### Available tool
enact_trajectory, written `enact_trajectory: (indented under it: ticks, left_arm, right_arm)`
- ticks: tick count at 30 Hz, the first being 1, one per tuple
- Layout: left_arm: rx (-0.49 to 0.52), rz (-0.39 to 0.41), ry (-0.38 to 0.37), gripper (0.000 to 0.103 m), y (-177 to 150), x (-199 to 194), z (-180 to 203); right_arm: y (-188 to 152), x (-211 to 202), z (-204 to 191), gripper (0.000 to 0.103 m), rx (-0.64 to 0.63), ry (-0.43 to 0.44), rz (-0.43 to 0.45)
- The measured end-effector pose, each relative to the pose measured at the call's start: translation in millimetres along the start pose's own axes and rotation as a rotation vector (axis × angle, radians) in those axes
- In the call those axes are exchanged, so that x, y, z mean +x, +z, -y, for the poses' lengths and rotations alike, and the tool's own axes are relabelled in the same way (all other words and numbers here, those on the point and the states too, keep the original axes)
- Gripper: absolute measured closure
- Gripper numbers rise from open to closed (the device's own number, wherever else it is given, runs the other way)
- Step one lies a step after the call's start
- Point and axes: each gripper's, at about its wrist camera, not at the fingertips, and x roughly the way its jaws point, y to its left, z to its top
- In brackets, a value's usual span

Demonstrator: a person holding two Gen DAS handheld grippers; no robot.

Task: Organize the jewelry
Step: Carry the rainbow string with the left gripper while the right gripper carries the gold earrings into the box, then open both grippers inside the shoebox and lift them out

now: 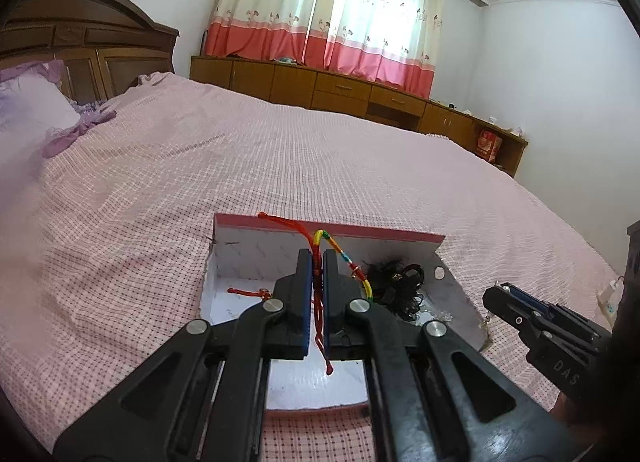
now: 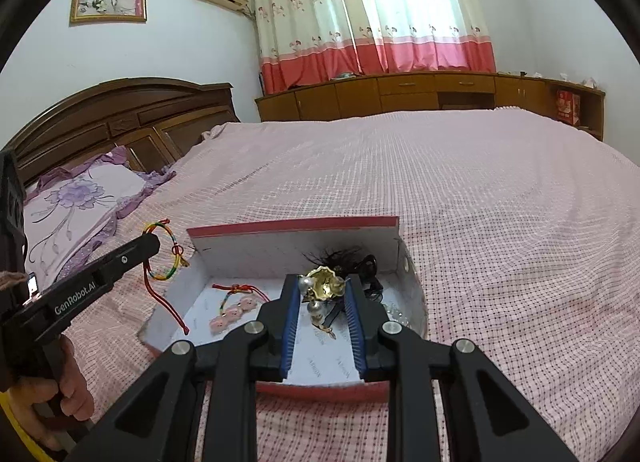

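My left gripper (image 1: pixel 317 258) is shut on a red and rainbow cord bracelet (image 1: pixel 336 248), whose red tails hang down between the fingers. It hovers over the open white box with a red rim (image 1: pixel 248 238). In the right wrist view that bracelet (image 2: pixel 162 252) dangles from the left gripper (image 2: pixel 154 242), just left of the box (image 2: pixel 296 224). My right gripper (image 2: pixel 322 282) is shut on a gold ornament with pearls (image 2: pixel 322 282), held above the box floor. A pink bead bracelet on red cord (image 2: pixel 236 308) and black hair ties (image 2: pixel 362 262) lie inside the box.
The box sits on a wide bed with a pink checked cover (image 2: pixel 480 202). A purple flowered pillow (image 2: pixel 76 202) lies at the headboard on the left. Low wooden cabinets (image 2: pixel 420 94) run under the curtains. A hand (image 2: pixel 60 394) holds the left gripper's handle.
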Motion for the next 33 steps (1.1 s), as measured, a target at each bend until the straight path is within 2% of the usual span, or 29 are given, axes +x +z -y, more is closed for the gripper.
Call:
enact_trajectory:
  ticks: [12, 21, 22, 23, 24, 26, 27, 33]
  left_arm:
    - [-0.042, -0.092, 0.020, 0.103, -24.8, 45.2, -11.6]
    - [-0.016, -0.149, 0.046, 0.103, -30.3, 54.0, -6.7]
    - [-0.014, -0.153, 0.048, 0.100, -29.7, 54.5, -6.5]
    - [-0.016, -0.156, 0.049, 0.093, -29.7, 53.2, -5.9]
    - [-0.021, -0.157, 0.047, 0.085, -29.3, 50.5, -5.7]
    - [-0.031, -0.153, 0.041, 0.080, -28.8, 47.3, -5.6]
    - [-0.035, -0.153, 0.039, 0.080, -28.4, 45.4, -6.7]
    - [-0.034, -0.146, 0.048, 0.078, -21.6, 22.0, -7.5]
  right_arm:
    - [-13.5, 43.9, 18.5, 0.078, 0.017, -0.034, -0.046]
    - [-22.6, 60.2, 28.3, 0.076, 0.047, -0.029, -0.089]
    - [-22.6, 59.9, 28.6, 0.075, 0.049, -0.029, -0.089]
    - [-22.5, 59.2, 29.0, 0.075, 0.051, -0.030, -0.087]
    - [-22.3, 58.9, 29.8, 0.072, 0.053, -0.026, -0.087]
    - [-20.5, 56.4, 29.9, 0.063, 0.060, -0.024, -0.084]
    - [-20.0, 54.8, 29.1, 0.060, 0.064, -0.021, -0.080]
    - [-14.5, 36.2, 25.7, 0.060, 0.059, -0.005, -0.060]
